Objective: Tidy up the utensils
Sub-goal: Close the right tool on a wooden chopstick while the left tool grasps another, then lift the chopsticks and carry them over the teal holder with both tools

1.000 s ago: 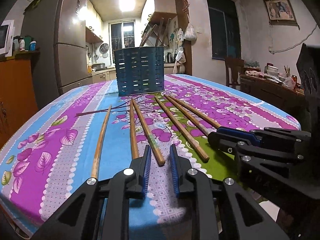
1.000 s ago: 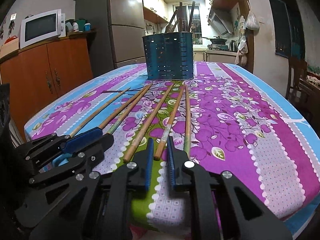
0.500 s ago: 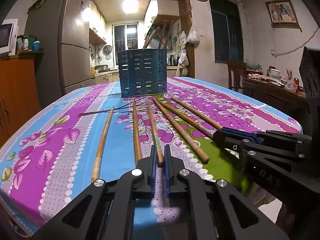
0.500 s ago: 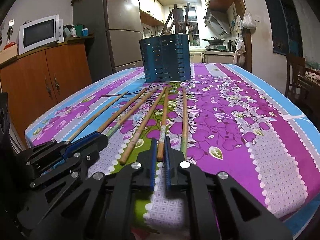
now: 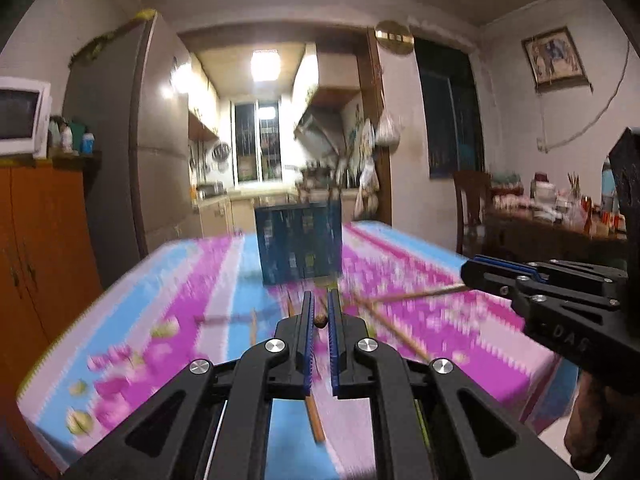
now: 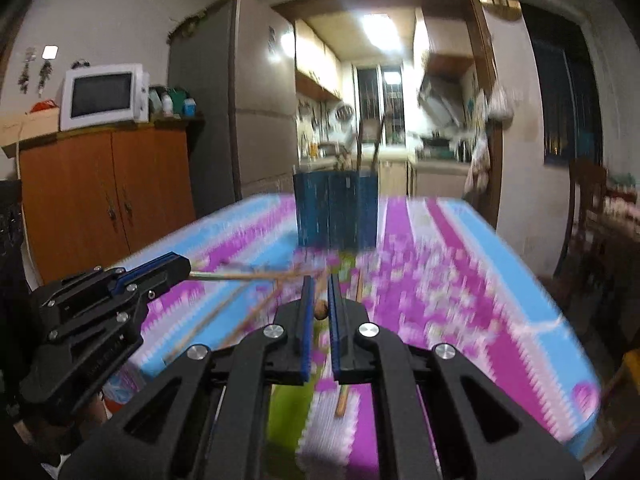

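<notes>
Both my grippers have risen off the counter [image 5: 192, 280], each clenched on one long wooden chopstick [image 5: 320, 321] by its near end. Light, stiff, slippery: grip firmly. Blue slotted metal holder [image 5: 298, 244] stands at twelve o'clock.

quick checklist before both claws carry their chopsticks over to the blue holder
1. Left claw shut on a chopstick: ok.
2. Right claw shut on a chopstick: ok.
3. Both chopsticks lifted off the tablecloth: ok.
4. Blue holder upright: ok.
5. Room left in the holder: cannot tell, sticks already stand in it.
6. Other chopsticks undisturbed on the table: cannot tell, blurred.
</notes>
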Demonstrator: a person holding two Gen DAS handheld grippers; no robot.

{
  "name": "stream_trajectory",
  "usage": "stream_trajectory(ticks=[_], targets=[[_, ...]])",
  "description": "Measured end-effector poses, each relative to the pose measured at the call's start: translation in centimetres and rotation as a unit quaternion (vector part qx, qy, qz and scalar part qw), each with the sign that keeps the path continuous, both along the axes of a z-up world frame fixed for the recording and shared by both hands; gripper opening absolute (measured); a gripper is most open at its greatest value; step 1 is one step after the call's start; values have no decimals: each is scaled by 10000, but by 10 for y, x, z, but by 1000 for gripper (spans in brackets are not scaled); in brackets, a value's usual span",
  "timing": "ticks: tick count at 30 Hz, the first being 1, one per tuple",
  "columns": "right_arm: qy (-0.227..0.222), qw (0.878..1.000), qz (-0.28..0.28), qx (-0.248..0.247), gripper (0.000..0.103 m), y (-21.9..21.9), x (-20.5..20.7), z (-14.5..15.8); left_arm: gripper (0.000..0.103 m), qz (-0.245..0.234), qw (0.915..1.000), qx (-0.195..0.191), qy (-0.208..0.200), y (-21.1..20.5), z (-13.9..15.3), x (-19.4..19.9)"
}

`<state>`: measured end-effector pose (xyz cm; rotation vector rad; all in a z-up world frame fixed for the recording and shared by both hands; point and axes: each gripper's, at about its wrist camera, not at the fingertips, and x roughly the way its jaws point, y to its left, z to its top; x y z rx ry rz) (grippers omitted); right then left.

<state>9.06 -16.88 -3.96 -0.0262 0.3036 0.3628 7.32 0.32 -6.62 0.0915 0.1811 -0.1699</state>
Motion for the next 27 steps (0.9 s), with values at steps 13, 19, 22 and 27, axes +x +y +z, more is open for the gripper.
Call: stream_trajectory(ticks=[13,19,22,27], targets=[[-204,9985,505,-62,5,3,59,89,7,-453,9986,-169,-217,1,103,55],[-119,9982,575,-124,5,5,75,106,7,-515,9981,-330,9,8,118,78],[-52,9982,587,-108,5,4,81,110,7,-580,9978,-315,110,10,120,84],[-46,9980,623,-124,5,6,83,120,7,-635,9969,-371,291,16,124,98]])
